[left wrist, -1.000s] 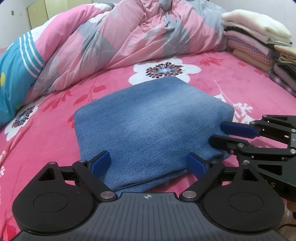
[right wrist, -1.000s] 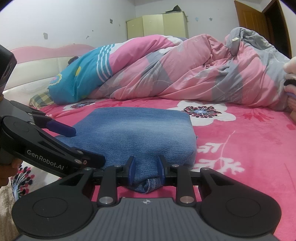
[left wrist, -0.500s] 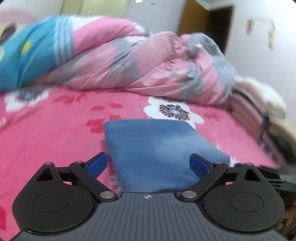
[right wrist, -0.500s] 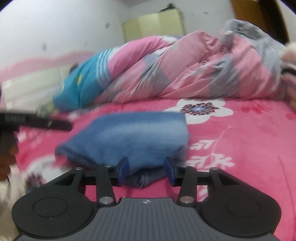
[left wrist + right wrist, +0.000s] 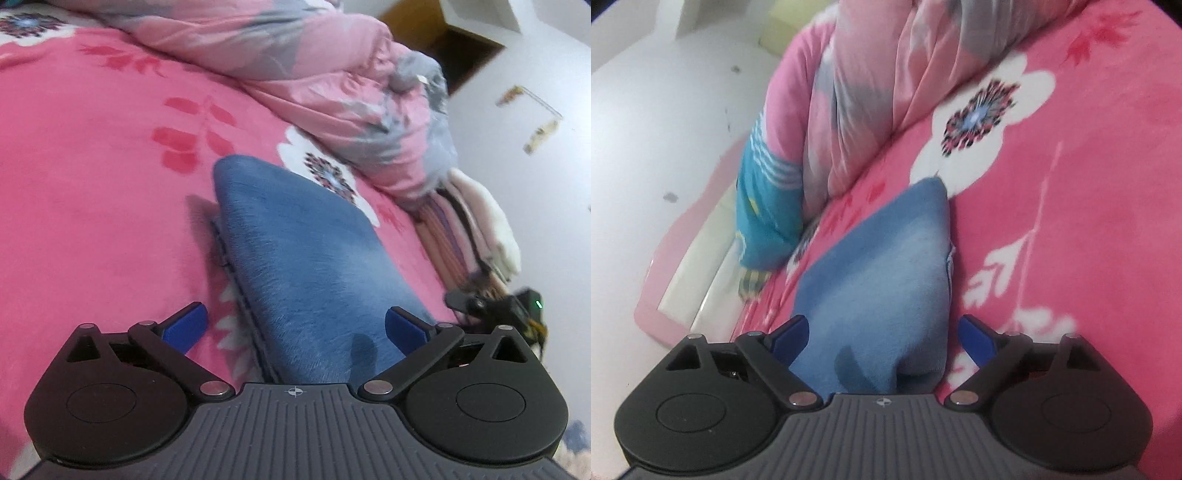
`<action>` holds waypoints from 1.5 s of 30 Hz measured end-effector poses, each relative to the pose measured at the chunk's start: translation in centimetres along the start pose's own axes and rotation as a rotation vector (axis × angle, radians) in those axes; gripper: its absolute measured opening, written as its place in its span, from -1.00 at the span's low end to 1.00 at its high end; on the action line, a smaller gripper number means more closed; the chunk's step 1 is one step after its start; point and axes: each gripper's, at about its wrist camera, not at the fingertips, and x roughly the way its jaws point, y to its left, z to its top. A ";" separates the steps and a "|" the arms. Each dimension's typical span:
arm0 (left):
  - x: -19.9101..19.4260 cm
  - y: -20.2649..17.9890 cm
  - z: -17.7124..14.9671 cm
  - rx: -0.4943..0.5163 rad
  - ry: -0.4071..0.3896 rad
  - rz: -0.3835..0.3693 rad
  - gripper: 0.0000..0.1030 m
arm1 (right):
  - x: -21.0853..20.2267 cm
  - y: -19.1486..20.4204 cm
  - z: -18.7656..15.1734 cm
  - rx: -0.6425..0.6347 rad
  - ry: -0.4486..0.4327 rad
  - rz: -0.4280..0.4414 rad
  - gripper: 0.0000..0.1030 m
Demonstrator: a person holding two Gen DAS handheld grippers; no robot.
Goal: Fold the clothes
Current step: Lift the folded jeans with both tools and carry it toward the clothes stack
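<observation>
While folded blue jeans [image 5: 314, 266] lie flat on a pink flowered bed [image 5: 92, 192], both grippers sit at the near edge. Left gripper [image 5: 295, 326] fingers are spreading wide, gripping nothing. Right gripper [image 5: 882, 338] fingers are also spreading, denim between them but unpinched. A crumpled quilt [image 5: 332, 74] lies behind.

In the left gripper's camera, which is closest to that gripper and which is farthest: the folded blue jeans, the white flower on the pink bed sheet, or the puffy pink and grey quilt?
1. Folded blue denim jeans: between the left gripper's opening jaws, pads not touching.
2. White flower print on the pink bed sheet: just past the jeans' far end.
3. Puffy pink and grey quilt: heaped behind the flower, at the back.
</observation>
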 end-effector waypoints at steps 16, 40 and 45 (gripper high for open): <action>3.1 0.9 1.7 -0.006 0.059 -0.188 1.00 | 5.0 -0.4 2.7 -0.022 0.110 0.077 0.17; 0.3 -5.7 0.2 -0.132 0.076 -0.426 1.00 | -6.3 6.1 0.2 -0.030 -0.065 0.007 -0.39; 1.0 -9.9 0.5 -0.081 0.116 -0.485 1.00 | -11.7 7.3 -1.0 -0.042 -0.143 -0.016 -0.40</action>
